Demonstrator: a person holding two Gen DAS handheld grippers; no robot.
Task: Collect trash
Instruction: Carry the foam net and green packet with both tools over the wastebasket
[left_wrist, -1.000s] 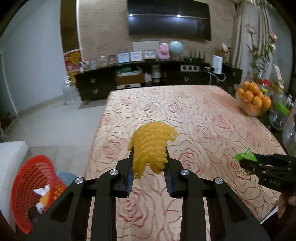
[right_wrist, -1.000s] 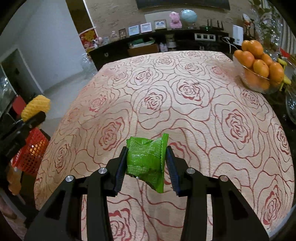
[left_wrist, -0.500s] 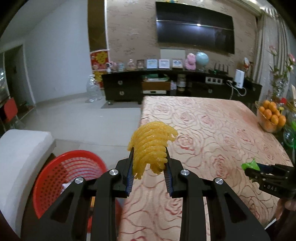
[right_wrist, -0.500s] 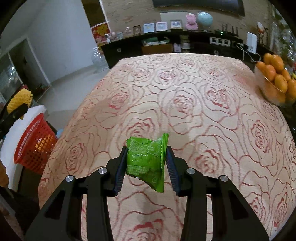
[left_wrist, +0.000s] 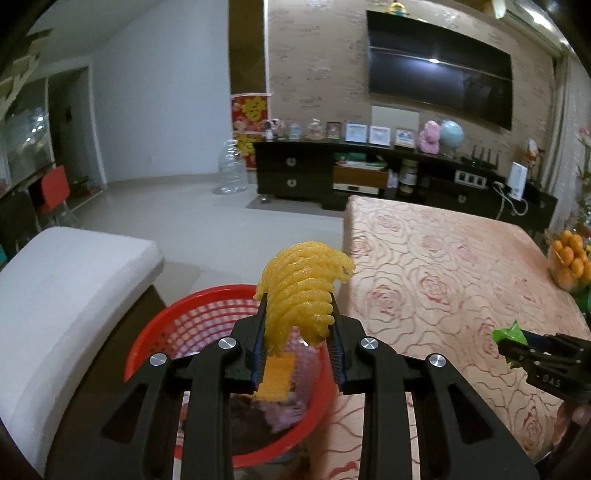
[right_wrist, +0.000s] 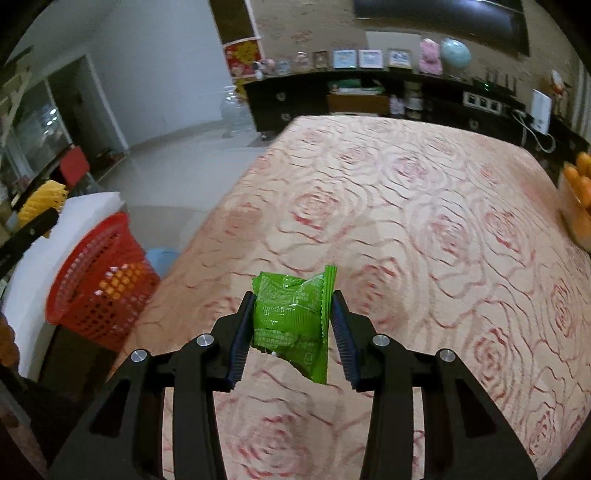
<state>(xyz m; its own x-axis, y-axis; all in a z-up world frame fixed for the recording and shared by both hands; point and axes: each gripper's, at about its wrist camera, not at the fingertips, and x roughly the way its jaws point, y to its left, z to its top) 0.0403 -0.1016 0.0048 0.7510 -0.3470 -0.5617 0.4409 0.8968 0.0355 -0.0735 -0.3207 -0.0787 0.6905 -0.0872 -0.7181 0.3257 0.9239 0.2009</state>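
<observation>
My left gripper (left_wrist: 298, 314) is shut on a yellow foam fruit net (left_wrist: 301, 291) and hangs above the red mesh basket (left_wrist: 177, 332), which stands on the floor beside the table's left edge and holds an orange wrapper and other trash. My right gripper (right_wrist: 293, 317) is shut on a green snack wrapper (right_wrist: 293, 315) above the rose-patterned tablecloth (right_wrist: 424, 221), to the right of the basket (right_wrist: 99, 284). In the left wrist view the right gripper (left_wrist: 517, 347) shows at the right with the green wrapper (left_wrist: 508, 334). The left gripper's net (right_wrist: 40, 199) shows at the far left of the right wrist view.
A white cushion (left_wrist: 62, 288) lies left of the basket. A bowl of oranges (left_wrist: 569, 262) stands at the table's right edge. A dark TV cabinet (left_wrist: 388, 177) with frames and a large water bottle (left_wrist: 232, 170) stand beyond on the tiled floor.
Both grippers have swung left with their loads. The left one has moved from above the table to above the red basket, which now lies right below the net. The right one has neared the table's left edge.
</observation>
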